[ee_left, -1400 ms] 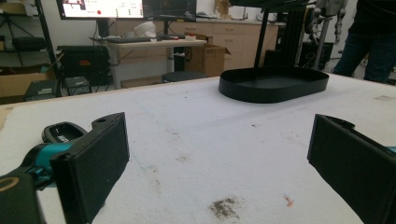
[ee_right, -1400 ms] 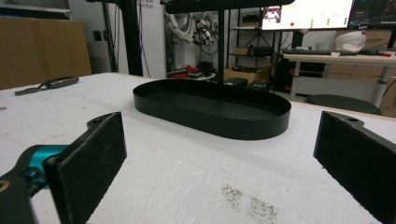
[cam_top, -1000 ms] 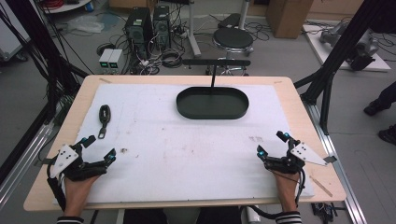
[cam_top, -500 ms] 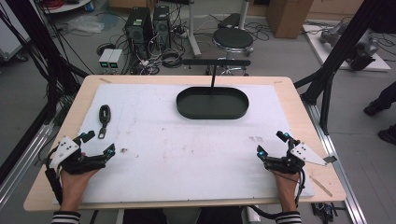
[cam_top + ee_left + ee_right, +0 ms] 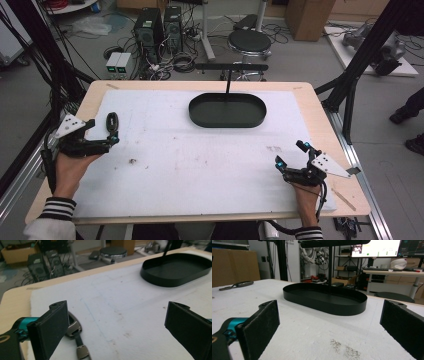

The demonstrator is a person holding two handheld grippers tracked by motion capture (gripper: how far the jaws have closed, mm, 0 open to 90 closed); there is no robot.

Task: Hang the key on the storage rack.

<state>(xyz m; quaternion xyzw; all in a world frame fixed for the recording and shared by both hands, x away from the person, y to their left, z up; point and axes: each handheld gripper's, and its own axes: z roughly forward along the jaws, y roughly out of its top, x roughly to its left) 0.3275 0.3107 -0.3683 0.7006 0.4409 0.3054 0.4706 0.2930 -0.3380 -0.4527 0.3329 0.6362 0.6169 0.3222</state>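
Clearly, from the high view, we have our left gripper [image 5: 102, 134] at the left edge of the white mat [image 5: 200, 155], its jaws spread wide and reaching just beside a small dark tool [image 5: 111, 121] that lies well left of the black oval tray [image 5: 227, 111]. Our right gripper [image 5: 290, 161] rests far off, to the right of the tray and nearer us, jaws wide as well and holding nothing.

Next, in the left gripper view, the tool [image 5: 75, 333] lies flat on the mat, partly behind the left jaw: a grey metal loop at one end, a narrow dark neck, and a small metal piece further down. We judge it light, stiff and rather smooth, so it may skid on the mat if nudged. It sits very low, so the jaws should come down flush with the surface and close across the narrow neck rather than the rounded loop. The tray [image 5: 177, 270] shows to the upper right.

Last, in the right gripper view, the jaws stand wide apart with the empty tray [image 5: 324, 298] ahead, and the tool [image 5: 237, 285] lies far to the tray's left.
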